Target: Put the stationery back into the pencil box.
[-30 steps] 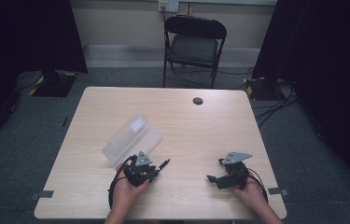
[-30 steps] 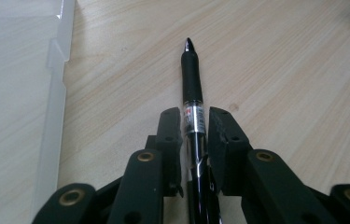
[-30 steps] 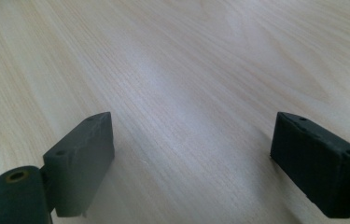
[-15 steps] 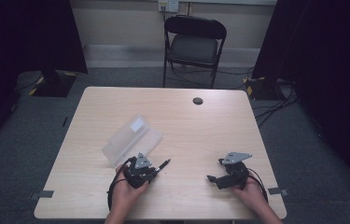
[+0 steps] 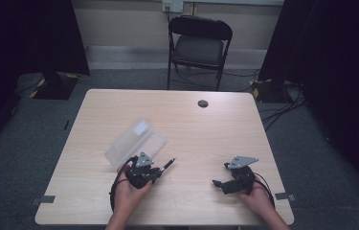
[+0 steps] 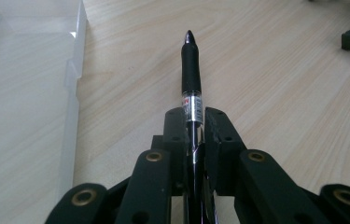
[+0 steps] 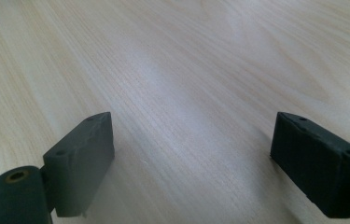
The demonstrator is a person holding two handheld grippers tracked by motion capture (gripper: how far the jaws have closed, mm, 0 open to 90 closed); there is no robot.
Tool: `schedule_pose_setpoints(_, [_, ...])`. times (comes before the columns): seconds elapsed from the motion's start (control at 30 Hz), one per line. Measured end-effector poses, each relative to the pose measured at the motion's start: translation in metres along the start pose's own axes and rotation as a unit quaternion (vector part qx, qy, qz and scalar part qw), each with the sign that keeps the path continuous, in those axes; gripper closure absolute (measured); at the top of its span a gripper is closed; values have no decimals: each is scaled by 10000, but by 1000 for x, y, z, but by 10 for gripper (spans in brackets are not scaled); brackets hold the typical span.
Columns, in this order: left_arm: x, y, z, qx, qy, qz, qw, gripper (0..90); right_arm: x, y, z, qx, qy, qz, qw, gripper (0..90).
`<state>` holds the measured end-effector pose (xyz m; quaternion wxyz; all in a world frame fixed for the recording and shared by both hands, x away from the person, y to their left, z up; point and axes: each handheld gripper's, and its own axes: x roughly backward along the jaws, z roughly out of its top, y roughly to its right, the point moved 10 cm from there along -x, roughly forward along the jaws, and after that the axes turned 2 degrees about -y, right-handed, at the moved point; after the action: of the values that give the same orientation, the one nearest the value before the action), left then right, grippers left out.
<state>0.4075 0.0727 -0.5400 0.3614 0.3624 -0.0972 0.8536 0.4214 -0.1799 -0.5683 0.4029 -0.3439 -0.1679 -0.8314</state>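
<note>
Pale wood table (image 5: pixel 206 129) fills the middle of the high view. Your left gripper (image 6: pixel 195 122) has just been closing and now clamps a black pen (image 6: pixel 191 70), lower left of centre, just beside a clear plastic box (image 5: pixel 134 141). Your right gripper (image 7: pixel 193 156), lower right, gapes with nothing between its jaws.

The black pen with a clear barrel (image 6: pixel 192 100) bore a small red-printed label. Its letters were too small to read. No other writing could be read.

pen (image 6: pixel 191 79): rear end hidden between the jaws | clear box (image 6: pixel 23 107): cut off at left edge | pen label print: unreadable
</note>
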Motion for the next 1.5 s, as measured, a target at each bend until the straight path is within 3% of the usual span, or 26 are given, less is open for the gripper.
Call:
schedule_pose_setpoints(0.07, [1,0,3,57,62,-73,9999,799,0,0,0,2,-1,-1,10000,125])
schedule_pose_setpoints(0.17, [4,-4,7,-7,49,-26,10000,798,0,0,0,2,-1,3,10000,125])
schedule_pose_setpoints(0.27, [7,-6,11,58,64,11,10000,798,0,0,0,-1,0,2,10000,125])
schedule_pose_setpoints(0.57, [14,-12,22,-58,72,94,9999,798,0,0,0,8,-1,9,10000,124])
schedule_pose_setpoints(0.87, [16,-22,30,122,207,88,9997,798,0,0,0,8,-2,8,10000,124])
schedule_pose_setpoints(0.97, [18,-27,31,86,129,86,9998,798,0,0,0,9,-2,8,10000,124])
schedule_pose_setpoints(1.0, [18,-27,33,186,224,76,9995,798,0,0,0,8,-2,8,10000,124])
schedule_pose_setpoints(1.03, [19,-29,32,96,146,94,9998,798,0,0,0,6,-1,9,10000,124])
schedule_pose_setpoints(1.07, [19,-29,34,195,213,98,9995,798,0,0,0,9,-1,9,10000,125])
schedule_pose_setpoints(1.17, [21,-35,35,116,163,133,9997,798,0,0,0,7,-2,7,10000,125])
schedule_pose_setpoints(1.2, [21,-35,37,227,224,114,9994,798,0,0,0,8,-1,7,10000,125])
schedule_pose_setpoints(1.33, [22,-40,37,170,137,166,9996,798,0,0,0,8,0,9,10000,125])
schedule_pose_setpoints(1.5, [21,-45,41,266,209,156,9993,798,0,0,0,10,-3,9,10000,125])
